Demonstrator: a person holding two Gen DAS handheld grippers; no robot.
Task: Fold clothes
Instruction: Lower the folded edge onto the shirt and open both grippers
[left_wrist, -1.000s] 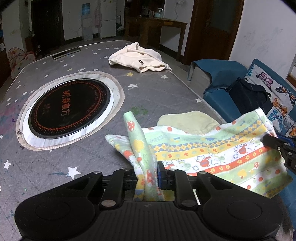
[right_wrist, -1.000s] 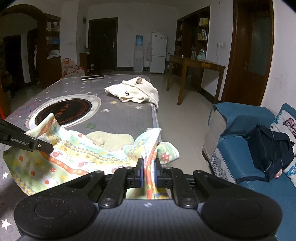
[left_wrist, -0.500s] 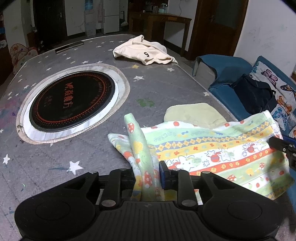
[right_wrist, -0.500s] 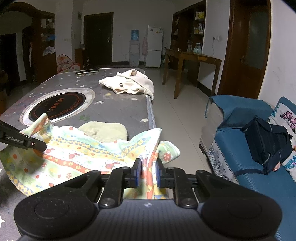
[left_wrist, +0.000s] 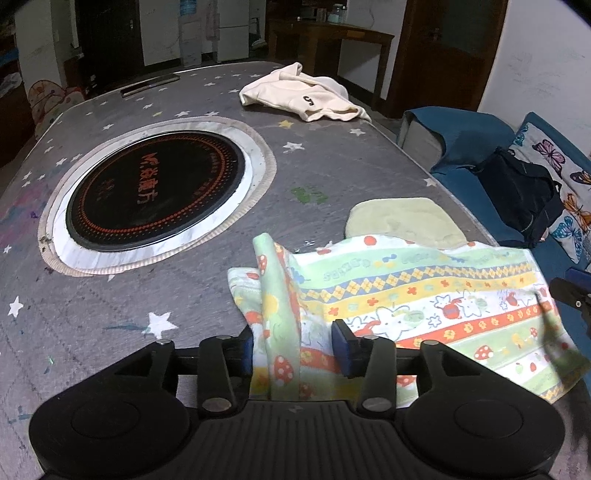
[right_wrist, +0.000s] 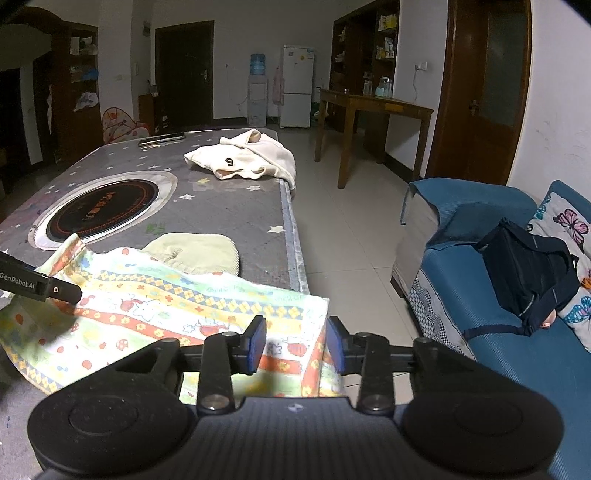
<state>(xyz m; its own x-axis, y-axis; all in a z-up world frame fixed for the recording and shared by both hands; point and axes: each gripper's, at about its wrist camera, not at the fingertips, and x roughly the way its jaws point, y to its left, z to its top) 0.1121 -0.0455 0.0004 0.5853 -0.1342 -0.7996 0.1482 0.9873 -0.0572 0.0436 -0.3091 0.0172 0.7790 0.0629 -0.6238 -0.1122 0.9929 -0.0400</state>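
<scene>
A colourful striped children's cloth (left_wrist: 424, 295) with mushrooms and animals lies spread at the near right edge of the grey starred table (left_wrist: 177, 266). My left gripper (left_wrist: 293, 343) is open, its jaws apart on either side of the cloth's bunched left corner. My right gripper (right_wrist: 295, 341) is open too, its jaws astride the cloth's right corner (right_wrist: 288, 325), which hangs over the table edge. The cloth also shows in the right wrist view (right_wrist: 155, 306). A pale yellow folded cloth (left_wrist: 402, 221) lies just beyond it.
A cream garment marked 5 (left_wrist: 303, 98) lies at the table's far end. A round black hotplate with a pale rim (left_wrist: 155, 188) is set in the table left of centre. A blue sofa with a black bag (right_wrist: 528, 269) stands to the right, across a tiled floor gap.
Both grippers have opened and let go of the cloth corners they were pinching. The cloth has dropped and spread flatter on the table, with its right corner no longer lifted.
</scene>
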